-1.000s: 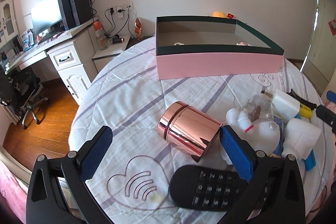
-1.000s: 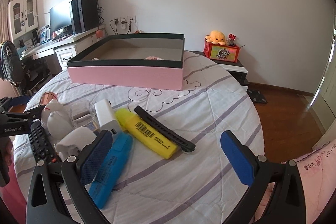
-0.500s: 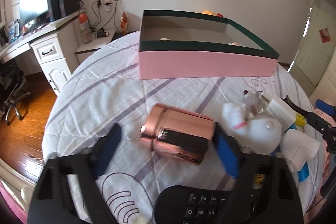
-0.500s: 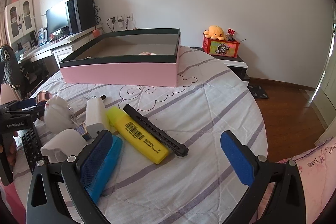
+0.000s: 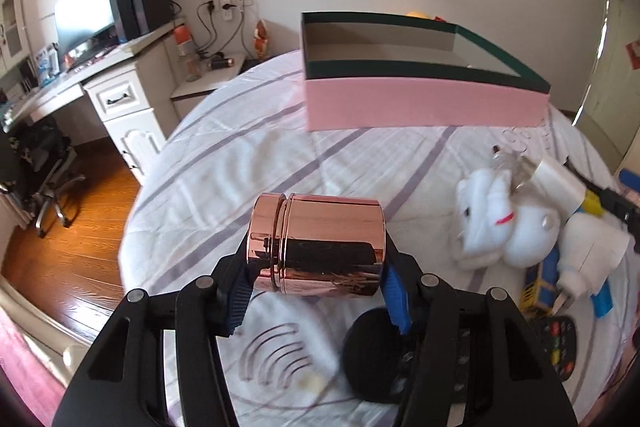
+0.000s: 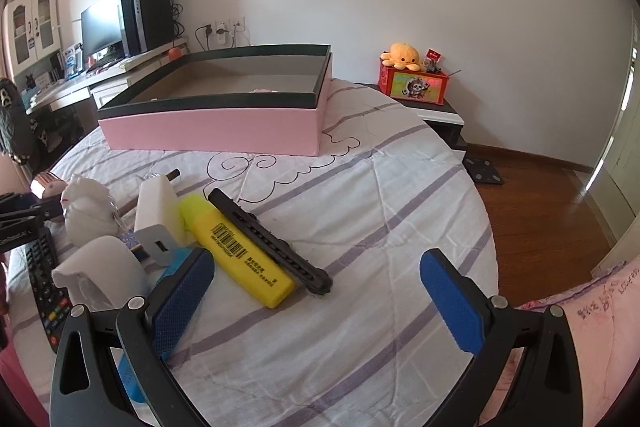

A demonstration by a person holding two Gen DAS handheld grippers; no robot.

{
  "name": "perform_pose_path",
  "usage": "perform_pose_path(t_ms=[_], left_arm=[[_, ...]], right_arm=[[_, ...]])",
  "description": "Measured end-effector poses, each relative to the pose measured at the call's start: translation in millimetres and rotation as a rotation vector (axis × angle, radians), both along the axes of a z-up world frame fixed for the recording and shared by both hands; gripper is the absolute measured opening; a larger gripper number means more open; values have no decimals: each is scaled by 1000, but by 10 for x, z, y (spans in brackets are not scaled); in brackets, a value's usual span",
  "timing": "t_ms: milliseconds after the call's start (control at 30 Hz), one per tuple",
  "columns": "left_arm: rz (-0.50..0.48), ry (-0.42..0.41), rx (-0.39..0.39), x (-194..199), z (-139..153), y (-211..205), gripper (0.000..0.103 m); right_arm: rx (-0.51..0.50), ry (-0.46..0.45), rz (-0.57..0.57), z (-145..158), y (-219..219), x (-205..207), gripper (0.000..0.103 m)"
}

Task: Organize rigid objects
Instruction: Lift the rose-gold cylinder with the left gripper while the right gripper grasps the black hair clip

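Observation:
A shiny rose-gold canister (image 5: 320, 247) lies on its side between the blue pads of my left gripper (image 5: 316, 291). The jaws are closing, and each pad touches one end of the canister. The open pink box (image 5: 424, 103) with a dark green rim stands at the far side of the round table; the right wrist view also shows the pink box (image 6: 212, 131). My right gripper (image 6: 316, 301) stands open over bare cloth, nothing between its pads. Just left of it lie a yellow highlighter (image 6: 236, 247) and a black comb-like bar (image 6: 272, 239).
A black remote (image 5: 372, 355) lies under the left gripper. To its right sits a white plush toy (image 5: 500, 227). A white charger (image 6: 158, 219), a white curved piece (image 6: 100, 275) and a blue marker (image 6: 132, 379) crowd the table's near left. A desk (image 5: 116, 95) stands beyond the table's edge.
The left jaws have closed from wide open onto the canister, which now sits square between the pads. The right gripper has stayed open and hardly moved.

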State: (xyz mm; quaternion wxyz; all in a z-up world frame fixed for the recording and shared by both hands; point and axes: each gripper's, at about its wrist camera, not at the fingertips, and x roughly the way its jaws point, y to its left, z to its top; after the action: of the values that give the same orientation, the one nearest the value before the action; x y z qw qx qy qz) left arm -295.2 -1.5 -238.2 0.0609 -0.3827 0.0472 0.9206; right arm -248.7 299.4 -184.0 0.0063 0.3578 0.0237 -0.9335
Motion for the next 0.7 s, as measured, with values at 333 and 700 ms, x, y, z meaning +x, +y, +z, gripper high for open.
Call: perform_pose_path(t_ms=[333,700], left_arm=[[9,-16,11,8,-45,-82,56],[-1,-21,23,-18,-75,-67,61]], right_arm=[[36,-65,72,-52,23,-311,103],[24,-114,119,-58,170,-510,81]])
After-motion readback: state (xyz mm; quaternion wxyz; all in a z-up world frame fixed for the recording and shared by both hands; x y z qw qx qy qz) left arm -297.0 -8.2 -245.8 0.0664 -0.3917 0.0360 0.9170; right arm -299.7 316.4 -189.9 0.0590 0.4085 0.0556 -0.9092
